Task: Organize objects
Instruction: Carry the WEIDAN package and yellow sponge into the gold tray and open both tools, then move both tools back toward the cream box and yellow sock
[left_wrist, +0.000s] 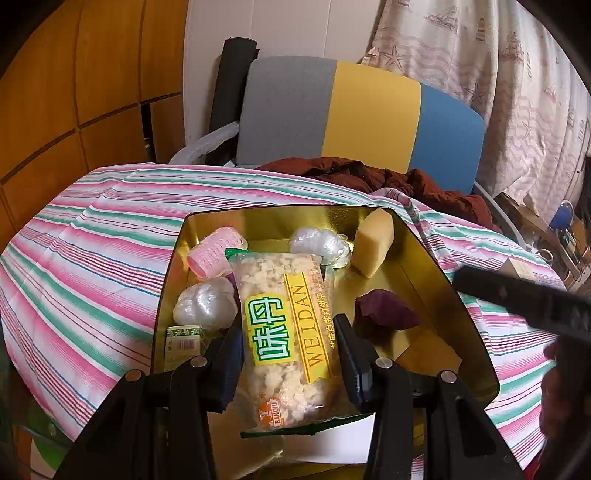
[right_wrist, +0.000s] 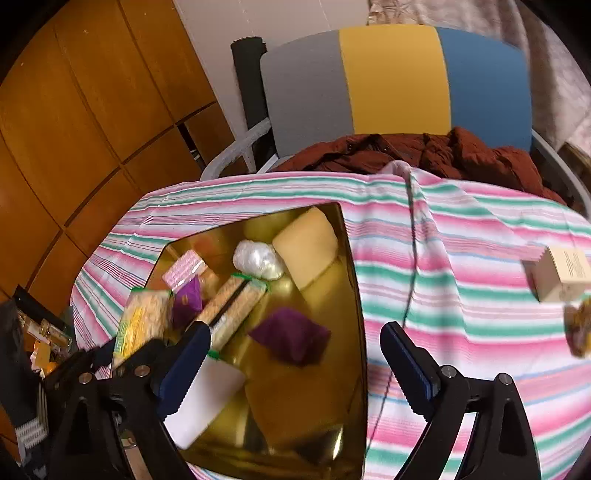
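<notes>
Striped cloth (left_wrist: 92, 236) in pink, green and white covers the table, and behind it stands a chair (left_wrist: 369, 114) with a grey, yellow and blue back and a rust-red jacket (left_wrist: 388, 177) heaped on its seat; wood panels line the wall to the left. On the cloth sits a gold tray (left_wrist: 443, 295), the landmark for everything else. The left gripper (left_wrist: 286, 354) hangs over the tray's near edge with its jaws closed against both sides of a clear snack bag (left_wrist: 284, 332) printed with a yellow label, which it holds above the tray floor. Inside the tray, beyond the bag, lie a pink roller (left_wrist: 214, 253) at the far left, a pearly white bundle (left_wrist: 319, 245) at the far middle and a yellow sponge (left_wrist: 371, 242) leaning in the far right corner. A second white bundle (left_wrist: 205, 302) lies left of the bag, a small green box (left_wrist: 183, 338) sits at the tray's left wall, and a purple piece (left_wrist: 384, 310) rests right of the bag. The right gripper (right_wrist: 295, 350) hovers over the tray's right rim, jaws spread wide and holding nothing. Well right of the tray, on the cloth, stands a tan box (right_wrist: 557, 273).
</notes>
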